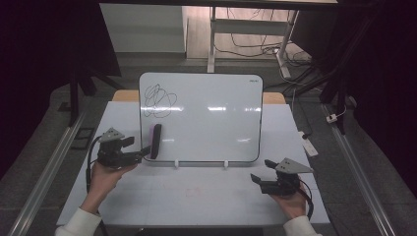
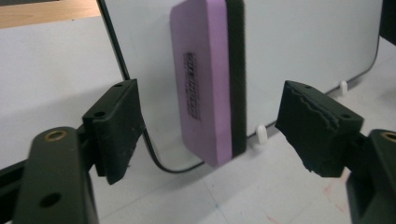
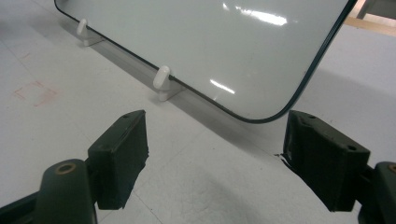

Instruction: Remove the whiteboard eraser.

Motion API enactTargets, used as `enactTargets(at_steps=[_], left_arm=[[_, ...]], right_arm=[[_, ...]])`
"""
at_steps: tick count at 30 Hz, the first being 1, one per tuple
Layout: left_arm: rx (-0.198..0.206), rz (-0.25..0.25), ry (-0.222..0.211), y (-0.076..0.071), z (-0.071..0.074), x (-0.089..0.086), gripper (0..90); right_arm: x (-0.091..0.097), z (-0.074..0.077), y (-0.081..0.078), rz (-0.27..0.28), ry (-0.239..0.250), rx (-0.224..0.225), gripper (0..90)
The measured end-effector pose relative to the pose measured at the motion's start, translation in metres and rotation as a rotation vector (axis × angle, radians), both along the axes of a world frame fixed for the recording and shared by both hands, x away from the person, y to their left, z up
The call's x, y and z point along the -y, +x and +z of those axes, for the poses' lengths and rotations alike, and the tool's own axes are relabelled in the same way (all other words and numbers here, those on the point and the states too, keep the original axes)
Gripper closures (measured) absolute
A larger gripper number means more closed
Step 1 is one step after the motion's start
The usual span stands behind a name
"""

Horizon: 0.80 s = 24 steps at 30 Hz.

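Markings: none legible.
Eraser (image 2: 208, 84), between the left gripper's fingers (image 2: 114, 126), carries a small dark printed label on its purple face, too blurred to read. Whiteboard (image 1: 206, 118) has a tiny unreadable top-corner mark and a black scribble, no letters.

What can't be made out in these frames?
- Eraser: printed label too small and blurred in the left gripper view.
- Eraser's felt face: turned against the whiteboard.
- Left tool: contact with the eraser unclear from the high view.
- Scribble: too small to say whether it is writing.

dim room — desk frame (image 1: 246, 29), cables (image 1: 255, 49)
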<state>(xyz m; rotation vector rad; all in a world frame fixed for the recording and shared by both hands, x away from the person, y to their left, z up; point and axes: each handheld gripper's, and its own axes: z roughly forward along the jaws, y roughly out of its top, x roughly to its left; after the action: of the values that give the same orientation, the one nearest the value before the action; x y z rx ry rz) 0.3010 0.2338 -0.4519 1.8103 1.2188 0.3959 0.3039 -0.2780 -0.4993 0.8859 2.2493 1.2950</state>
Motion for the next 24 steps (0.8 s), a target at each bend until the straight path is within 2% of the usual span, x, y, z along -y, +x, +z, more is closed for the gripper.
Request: enactTargets(at_steps=[7,16,18,21,24], left_arm=[[-0.02,-0.007,0.005,0.011,-0.005,0.008,28.0],[0.018,0.007,0.021,0.021,0.002,0.024,32.0],[0.018,0.008,0.04,0.021,0.002,0.029,32.7],[0.016,0.017,0.099,0.019,-0.003,0.036,33.9],[0.012,0.03,0.115,0.017,-0.006,0.037,36.3]], right_arm=[[0.0,-0.002,0.0,-0.003,-0.009,-0.003,21.5],[-0.001,-0.002,0.0,-0.002,-0.018,0.0,21.6],[-0.001,-0.002,0.0,-0.003,-0.019,-0.001,21.6],[0.0,-0.002,0.0,-0.006,-0.017,0.0,21.7],[0.0,-0.002,0.0,-0.009,-0.014,0.001,21.9]])
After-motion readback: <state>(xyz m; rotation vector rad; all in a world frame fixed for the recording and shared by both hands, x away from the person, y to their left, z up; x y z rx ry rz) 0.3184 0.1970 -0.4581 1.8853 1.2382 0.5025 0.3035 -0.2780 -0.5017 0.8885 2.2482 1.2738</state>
